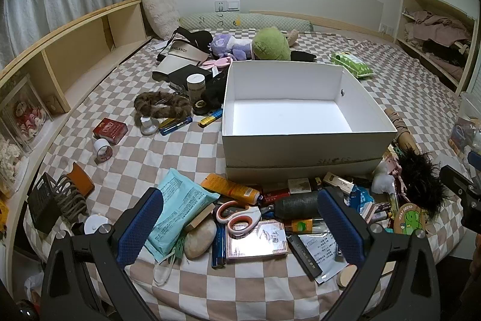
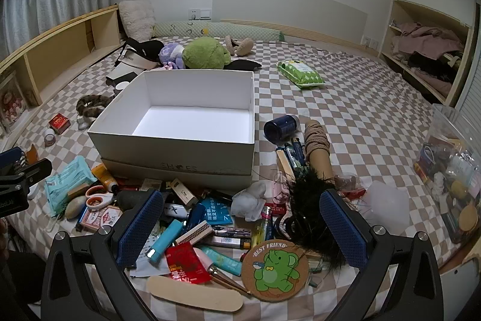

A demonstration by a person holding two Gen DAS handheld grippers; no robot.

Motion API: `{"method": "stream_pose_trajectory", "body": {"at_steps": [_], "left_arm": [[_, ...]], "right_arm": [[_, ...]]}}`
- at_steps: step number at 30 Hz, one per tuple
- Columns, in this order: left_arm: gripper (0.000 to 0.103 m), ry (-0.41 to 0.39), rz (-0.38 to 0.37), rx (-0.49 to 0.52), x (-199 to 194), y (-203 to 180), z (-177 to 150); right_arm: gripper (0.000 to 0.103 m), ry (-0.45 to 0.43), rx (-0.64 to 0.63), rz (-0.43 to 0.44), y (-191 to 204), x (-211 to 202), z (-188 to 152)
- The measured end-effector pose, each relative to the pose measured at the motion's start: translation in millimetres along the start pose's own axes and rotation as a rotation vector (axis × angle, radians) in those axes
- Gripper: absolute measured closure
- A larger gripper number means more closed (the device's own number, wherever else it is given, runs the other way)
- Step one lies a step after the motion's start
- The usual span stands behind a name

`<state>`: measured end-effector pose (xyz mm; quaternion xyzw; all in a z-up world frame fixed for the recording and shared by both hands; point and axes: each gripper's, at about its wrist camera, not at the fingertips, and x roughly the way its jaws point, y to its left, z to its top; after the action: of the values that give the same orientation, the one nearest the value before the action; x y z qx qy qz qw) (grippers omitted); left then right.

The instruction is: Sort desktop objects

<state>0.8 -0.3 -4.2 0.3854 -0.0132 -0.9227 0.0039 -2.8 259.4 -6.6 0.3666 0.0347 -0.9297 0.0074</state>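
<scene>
I count one open white cardboard box (image 2: 180, 122) mid-bed, one pair of orange-handled scissors (image 1: 237, 215) and one round cork elephant coaster (image 2: 275, 270) at the near edge, two green wet-wipe packs, one teal (image 1: 177, 206), one lime (image 2: 300, 71), and two plush toys toward the headboard, one green (image 2: 204, 53), one purple (image 2: 170, 53).

We see even, fairly dim indoor light from overhead in both views. The white box (image 1: 300, 113) floor glares brightest, and shadows stay soft. Fisheye distortion bends the bed (image 1: 150, 146) and shelves, with black vignetting at ten and two o'clock. Focus is sharp centrally.
</scene>
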Motion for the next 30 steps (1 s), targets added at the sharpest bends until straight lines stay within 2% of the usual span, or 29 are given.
{"method": "stream_pose_trajectory", "body": {"at_steps": [30], "left_arm": [[0.000, 0.013, -0.014, 0.011, 1.8, -4.3, -1.8]], "right_arm": [[0.000, 0.004, -0.014, -0.002, 2.5, -1.0, -0.9]]}}
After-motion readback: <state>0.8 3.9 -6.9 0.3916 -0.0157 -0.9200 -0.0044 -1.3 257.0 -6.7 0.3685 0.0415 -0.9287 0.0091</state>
